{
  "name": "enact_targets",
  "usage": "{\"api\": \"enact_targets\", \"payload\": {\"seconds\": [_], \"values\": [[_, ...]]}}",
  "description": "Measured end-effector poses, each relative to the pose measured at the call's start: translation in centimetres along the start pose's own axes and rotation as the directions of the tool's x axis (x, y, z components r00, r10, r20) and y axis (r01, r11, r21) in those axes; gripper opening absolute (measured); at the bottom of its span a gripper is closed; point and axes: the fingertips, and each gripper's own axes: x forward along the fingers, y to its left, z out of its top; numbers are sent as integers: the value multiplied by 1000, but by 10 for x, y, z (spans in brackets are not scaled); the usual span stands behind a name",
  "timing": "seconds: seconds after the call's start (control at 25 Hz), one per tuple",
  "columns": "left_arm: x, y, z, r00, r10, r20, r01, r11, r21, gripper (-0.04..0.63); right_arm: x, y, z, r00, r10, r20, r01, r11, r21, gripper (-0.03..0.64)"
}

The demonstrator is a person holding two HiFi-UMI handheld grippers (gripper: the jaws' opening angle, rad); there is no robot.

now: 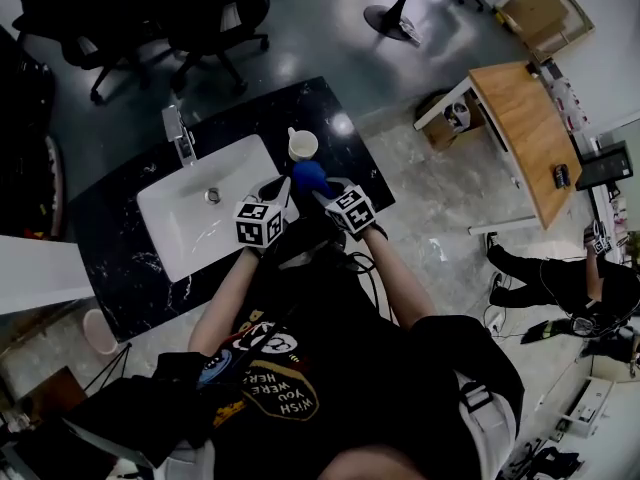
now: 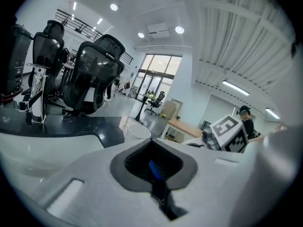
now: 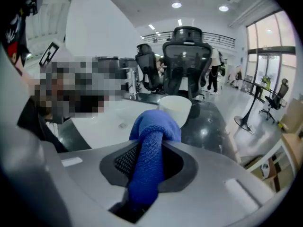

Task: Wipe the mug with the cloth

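A white mug (image 1: 303,145) stands upright on the black countertop (image 1: 120,268), just right of the sink; it also shows ahead of the jaws as mug (image 2: 138,131) and mug (image 3: 175,109). My right gripper (image 1: 322,193) is shut on a rolled blue cloth (image 1: 310,176), whose bunched end pokes out in front of the jaws a little short of the mug. That cloth (image 3: 151,150) fills the jaw gap in the right gripper view. My left gripper (image 1: 278,193) hovers beside it over the sink's right edge, jaws together with nothing gripped. A thin blue sliver shows in its jaw recess.
A white sink (image 1: 190,228) with a chrome faucet (image 1: 178,133) takes the counter's left half. Black office chairs (image 1: 215,13) stand behind the counter. A wooden desk (image 1: 525,133) and a person on the floor (image 1: 560,278) are off to the right.
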Motion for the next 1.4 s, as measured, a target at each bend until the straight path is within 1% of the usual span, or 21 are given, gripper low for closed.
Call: {"api": "enact_targets", "payload": {"seconds": [0.12, 0.16, 0.24, 0.32, 0.4, 0.48, 0.56, 0.6, 0.68, 0.76, 0.8, 0.84, 0.88, 0.96, 1.04, 1.12, 1.2, 1.24, 1.28, 1.36, 1.4], "values": [[-1, -1, -1, 1000, -2, -4, 2, 1000, 1, 5, -16, -45, 30, 988, -105, 116, 90, 987, 131, 84], [0, -1, -1, 1000, -2, -6, 2, 1000, 3, 5, -18, -60, 39, 981, -142, 133, 121, 981, 154, 86], [1, -3, -1, 1000, -3, -8, 4, 1000, 5, 5, -15, -75, 46, 978, -173, 113, 154, 974, 164, 86], [1, -5, -1, 1000, -6, -6, 6, 1000, 8, 5, -3, -63, 40, 990, -128, 64, 119, 984, 136, 86], [0, -6, -1, 1000, -6, -4, 6, 1000, 10, 5, 4, -30, 31, 998, -34, 46, 30, 996, 88, 84], [-1, -5, -1, 1000, -5, -5, 5, 1000, 10, 5, 4, 6, 20, 998, 50, 35, -51, 998, 29, 84], [-1, -3, -1, 1000, -1, -6, 1, 1000, 5, 5, -1, 26, 12, 995, 95, 33, -94, 995, -25, 84], [-2, -3, -1, 1000, 1, -6, -1, 1000, 3, 5, -6, 28, 15, 993, 101, 55, -100, 995, -30, 84], [-3, -2, -2, 1000, 5, -7, -5, 1000, -1, 5, -19, 11, 33, 988, 53, 145, -58, 998, 30, 84], [-4, -3, -4, 1000, 5, -10, -5, 1000, -2, 5, -28, -31, 49, 976, -72, 205, 45, 990, 134, 84], [-4, -4, -5, 1000, 2, -12, -2, 1000, -1, 5, -29, -51, 52, 971, -131, 200, 95, 979, 180, 84], [-3, -6, -5, 1000, -1, -12, 1, 1000, 0, 5, -27, -65, 51, 971, -164, 174, 126, 969, 214, 84], [-3, -7, -5, 1000, -3, -12, 3, 1000, 2, 5, -22, -70, 48, 977, -163, 136, 129, 964, 233, 84], [-3, -7, -4, 1000, -3, -10, 3, 1000, 4, 5, -6, -52, 35, 995, -79, 59, 65, 974, 217, 84], [-4, -6, -3, 1000, 2, -6, -2, 1000, 0, 5, 4, -12, 18, 999, 32, 8, -33, 989, 145, 84], [-6, -4, -2, 1000, 7, -3, -7, 1000, -5, 5, 5, 26, 4, 990, 140, -26, -137, 986, 91, 84], [-7, -2, -3, 1000, 11, 1, -11, 1000, -8, 5, 1, 42, -5, 978, 202, -48, -198, 978, 70, 84], [-7, 0, -3, 1000, 14, 2, -14, 1000, -9, 5, -2, 39, -5, 980, 195, -40, -192, 979, 74, 84], [-8, 1, -3, 1000, 17, 3, -17, 1000, -11, 5, -6, 28, -2, 987, 163, -14, -161, 983, 89, 84], [-8, 1, -3, 1000, 18, 3, -18, 1000, -13, 5, -20, -5, 11, 998, 45, 49, -51, 989, 139, 84], [-8, 1, -3, 1000, 16, 2, -16, 1000, -14, 5, -27, -24, 17, 997, -27, 67, 15, 986, 167, 84]]}}
